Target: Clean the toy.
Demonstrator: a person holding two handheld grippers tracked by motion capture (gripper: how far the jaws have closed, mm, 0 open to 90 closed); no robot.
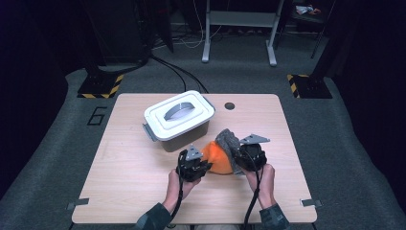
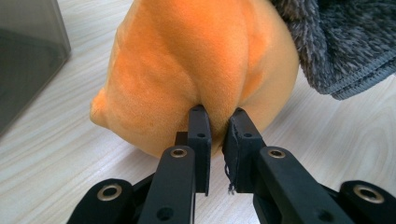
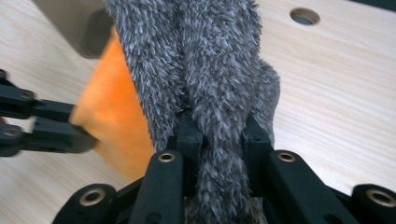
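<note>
An orange cloth (image 1: 218,157) lies bunched on the wooden table (image 1: 134,163), with a grey fluffy cloth (image 1: 229,142) draped over its right side. My left gripper (image 1: 203,166) is at the orange cloth's left edge, and its jaws pinch a fold of the orange cloth (image 2: 196,70) in the left gripper view (image 2: 218,119). My right gripper (image 1: 242,160) is shut on the grey cloth (image 3: 210,60), whose pile bulges between the jaws (image 3: 219,128). The left gripper's jaws (image 3: 70,135) show at the left of the right gripper view, against the orange cloth (image 3: 109,116).
A grey plastic box with a white handled lid (image 1: 178,115) stands just behind the cloths, left of centre. A round hole (image 1: 230,106) sits in the table near the far edge. The person's hands (image 1: 265,184) rest near the front edge.
</note>
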